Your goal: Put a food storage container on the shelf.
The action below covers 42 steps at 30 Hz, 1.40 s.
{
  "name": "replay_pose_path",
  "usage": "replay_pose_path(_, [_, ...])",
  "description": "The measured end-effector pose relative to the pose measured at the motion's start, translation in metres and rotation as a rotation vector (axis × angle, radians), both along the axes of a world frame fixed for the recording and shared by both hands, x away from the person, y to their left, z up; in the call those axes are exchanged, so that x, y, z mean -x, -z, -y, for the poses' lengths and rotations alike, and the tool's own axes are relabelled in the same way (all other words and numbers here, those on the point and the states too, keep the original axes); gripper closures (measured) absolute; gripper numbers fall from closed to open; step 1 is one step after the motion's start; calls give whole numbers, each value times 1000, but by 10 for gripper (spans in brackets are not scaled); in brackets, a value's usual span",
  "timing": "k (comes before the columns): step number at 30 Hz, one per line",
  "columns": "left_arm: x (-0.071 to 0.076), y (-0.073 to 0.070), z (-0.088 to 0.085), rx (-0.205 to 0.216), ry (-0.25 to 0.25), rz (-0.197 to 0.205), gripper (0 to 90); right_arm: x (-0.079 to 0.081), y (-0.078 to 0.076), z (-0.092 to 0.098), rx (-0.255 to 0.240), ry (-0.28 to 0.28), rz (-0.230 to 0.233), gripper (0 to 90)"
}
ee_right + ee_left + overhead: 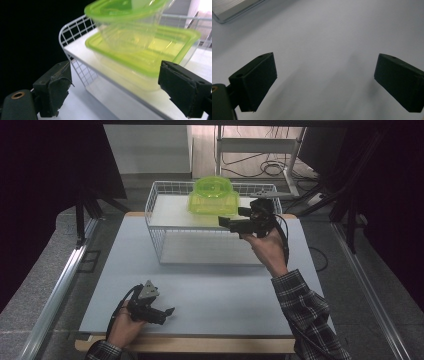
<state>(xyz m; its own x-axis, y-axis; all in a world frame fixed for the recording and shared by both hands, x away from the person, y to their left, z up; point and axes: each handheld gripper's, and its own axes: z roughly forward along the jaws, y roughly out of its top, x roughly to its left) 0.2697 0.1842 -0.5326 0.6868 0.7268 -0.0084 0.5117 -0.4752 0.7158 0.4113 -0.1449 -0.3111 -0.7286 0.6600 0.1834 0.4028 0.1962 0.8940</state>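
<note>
Left hand-held gripper (168,312) rested low on the pale bench (225,290), near the front-left edge. Its jaws stood wide apart, nothing but bare bench surface between them in the left gripper view. It looked idle, with no part in the step in hand.

Centre-back of the bench: a white wire shelf rack (155,205). On its upper white shelf sat a green-lidded rectangular plastic container (212,205), with a round clear bowl with a green rim (212,185) stacked on top, touching the lid. Both stood upright, toward the right half of the shelf.

Right hand-held gripper (225,222) was held up at shelf height, just beside the stack and pointing toward it. Its jaws were spread wide and clamped on nothing; in the right gripper view the container (147,57) lay ahead of the pads (58,92), not between them, with the bowl (125,27) above.

Judged step: either approach to the stack or release of it; the pads were apart from both. A pick-up would call for moving in level, squaring the jaws on the container's near wall or lid rim, and closing without tipping the bowl.

No brands, labels or writing could be read anywhere.
</note>
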Motion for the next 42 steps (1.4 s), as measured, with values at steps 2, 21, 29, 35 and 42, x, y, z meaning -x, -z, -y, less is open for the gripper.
replay_pose_path(2, [0, 0, 0, 0, 0, 1, 43, 2, 4, 0, 18, -8, 0, 115])
replay_pose_path(21, [0, 1, 0, 8, 4, -8, 41, 35, 48, 12, 119, -71, 8, 44])
replay_pose_path(29, [0, 1, 1, 6, 5, -6, 41, 47, 67, 24, 163, -65, 19, 9])
replay_pose_path(35, [0, 1, 1, 5, 7, -7, 41, 57, 84, 35, 181, -46, 23, 4])
replay_pose_path(42, [0, 1, 2, 14, 13, -15, 40, 64, 101, 46, 196, -28, 14, 4])
